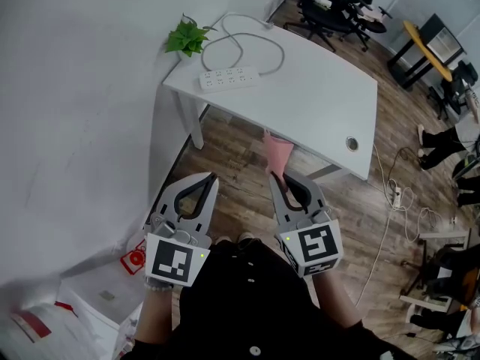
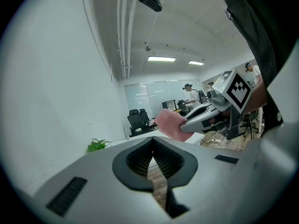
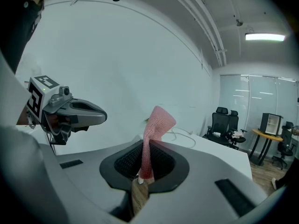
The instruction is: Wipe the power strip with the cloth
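**Cloth clamped in the right gripper, both grippers short of the tabletop**

A white tabletop (image 1: 322,96) stands against a white wall on a wood-plank floor, with black office chairs (image 1: 334,6) behind it. The white power strip (image 1: 228,78) lies near the tabletop's near-left corner, its cable (image 1: 251,40) looping toward the back edge. A small green plant (image 1: 187,36) sits at the left edge by the wall.

Both grippers are held close to the person's body, over the floor and well apart from the tabletop. The right gripper (image 1: 275,177) is closed on the pink cloth (image 1: 278,153), which sticks up past its tips. The left gripper (image 1: 212,178) has its jaws pressed together with nothing between them.

The cloth's lower end is hidden inside the jaws.
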A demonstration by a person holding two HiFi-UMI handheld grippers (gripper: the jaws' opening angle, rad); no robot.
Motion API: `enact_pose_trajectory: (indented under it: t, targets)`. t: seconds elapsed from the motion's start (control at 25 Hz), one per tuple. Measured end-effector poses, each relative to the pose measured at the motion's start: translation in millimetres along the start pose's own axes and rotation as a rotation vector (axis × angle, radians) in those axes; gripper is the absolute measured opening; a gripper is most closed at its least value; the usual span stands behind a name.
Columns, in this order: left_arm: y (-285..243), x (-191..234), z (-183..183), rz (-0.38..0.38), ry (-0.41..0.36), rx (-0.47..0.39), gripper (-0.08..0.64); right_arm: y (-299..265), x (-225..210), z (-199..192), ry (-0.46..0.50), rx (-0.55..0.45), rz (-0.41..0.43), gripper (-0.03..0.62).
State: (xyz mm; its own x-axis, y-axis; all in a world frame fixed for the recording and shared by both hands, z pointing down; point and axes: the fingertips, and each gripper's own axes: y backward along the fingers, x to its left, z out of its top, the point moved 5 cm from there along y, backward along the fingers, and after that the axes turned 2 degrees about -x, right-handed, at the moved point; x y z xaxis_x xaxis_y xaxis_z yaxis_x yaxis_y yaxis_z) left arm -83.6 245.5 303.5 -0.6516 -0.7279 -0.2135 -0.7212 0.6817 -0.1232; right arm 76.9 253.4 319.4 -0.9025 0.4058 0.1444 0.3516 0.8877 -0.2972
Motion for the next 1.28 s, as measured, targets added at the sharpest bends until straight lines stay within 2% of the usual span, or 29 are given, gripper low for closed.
enact_pose_trajectory:
  t: [0.28, 0.68, 1.28]
  targets:
    - [9, 0, -1, -0.024, -0.028, -0.018, 0.014, 6, 10, -2, -0.004, -0.004, -0.035, 0.049]
    - [8, 6, -10, -0.039, -0.018, -0.012, 0.014, 0, 10, -11, -0.021, 0.017, -0.057, 0.049]
    - [-64, 45, -6, 0.031, -0.031, -0.008, 0.014, -74, -58, 4, 0.0, -0.01, -0.002, 0.049]
